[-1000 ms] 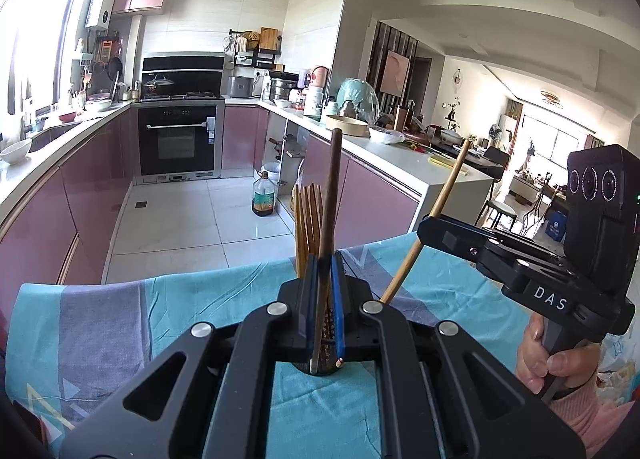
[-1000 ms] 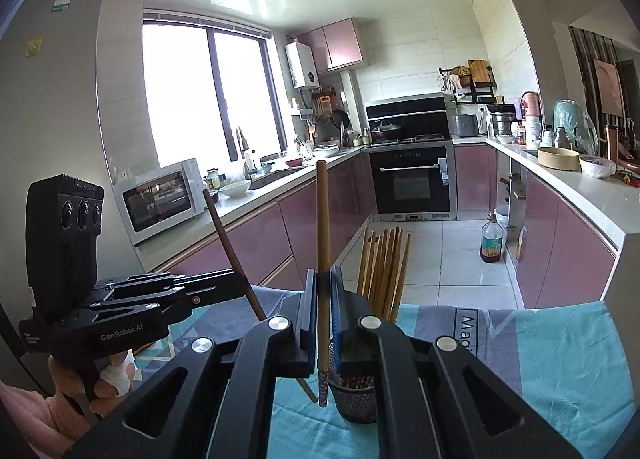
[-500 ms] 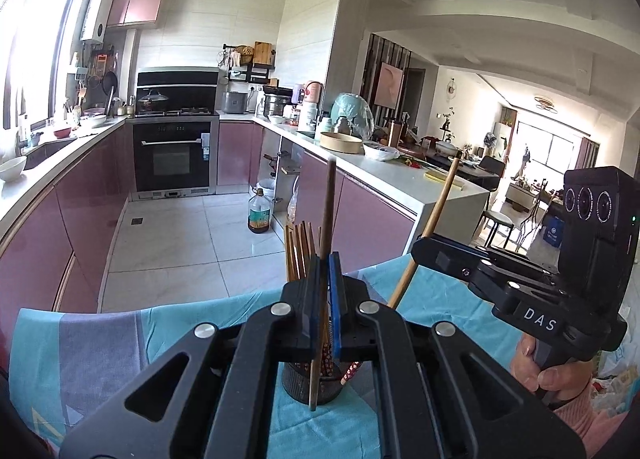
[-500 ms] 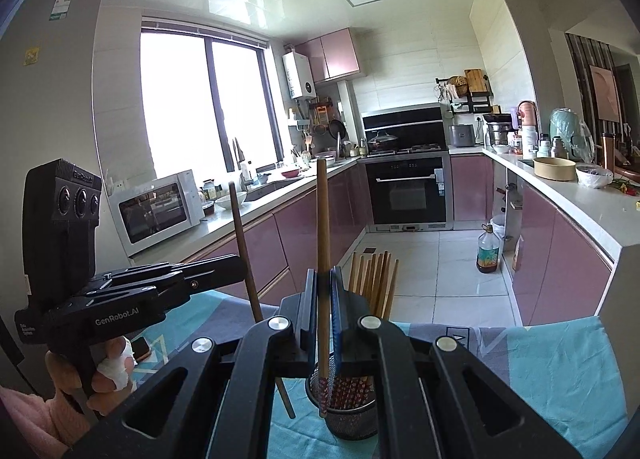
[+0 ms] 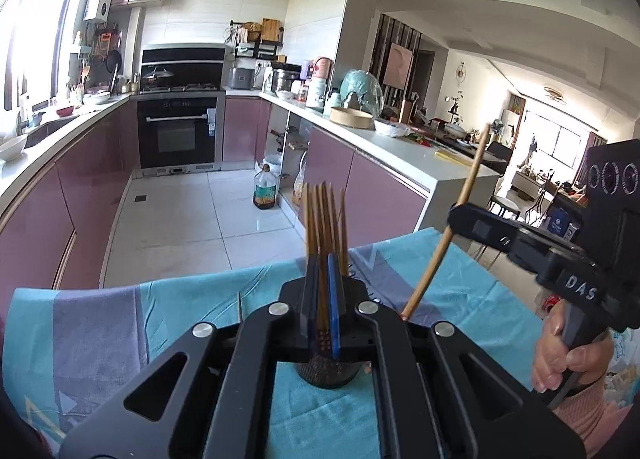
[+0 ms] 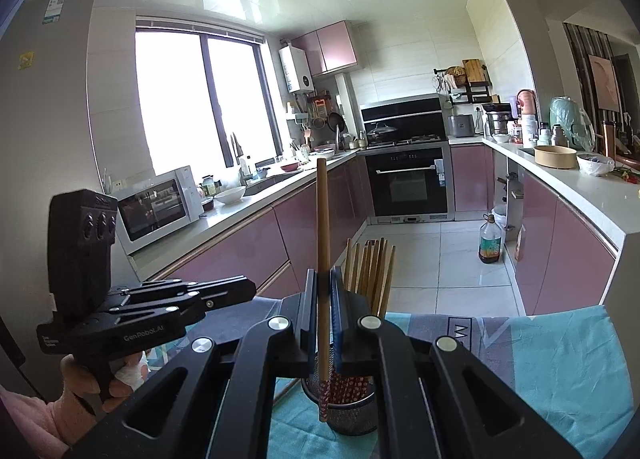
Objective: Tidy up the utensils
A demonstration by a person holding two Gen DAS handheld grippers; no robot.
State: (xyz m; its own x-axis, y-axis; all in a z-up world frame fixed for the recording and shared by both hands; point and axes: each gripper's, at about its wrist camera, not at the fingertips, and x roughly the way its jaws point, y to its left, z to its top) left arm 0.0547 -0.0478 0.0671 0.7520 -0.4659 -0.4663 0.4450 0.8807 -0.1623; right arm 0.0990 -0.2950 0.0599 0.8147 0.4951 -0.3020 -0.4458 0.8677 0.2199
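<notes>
A black mesh holder (image 6: 352, 415) stands on the blue cloth (image 6: 540, 359) with several wooden chopsticks (image 6: 370, 267) upright in it, patterned ends down. My right gripper (image 6: 325, 275) is shut on one light chopstick (image 6: 322, 219), held upright with its patterned end at the holder's near left rim. From the left wrist view the same chopstick (image 5: 468, 195) slants through the right gripper (image 5: 454, 215). My left gripper (image 5: 323, 259) is shut, in line with the holder (image 5: 326, 373) and the bundle (image 5: 324, 215). In the right wrist view no chopstick sticks out of the left gripper (image 6: 250, 287).
A hand (image 5: 560, 359) grips the right tool and another hand (image 6: 80, 379) the left. Beyond the cloth's far edge lies tiled floor with an oil bottle (image 6: 490, 243). Pink-fronted counters run along both sides, and a microwave (image 6: 156, 211) stands on the left one.
The dark chopstick that stood up out of my left gripper slid lower, then vanished from above its jaws. The right gripper and its chopstick stayed almost still over the holder.
</notes>
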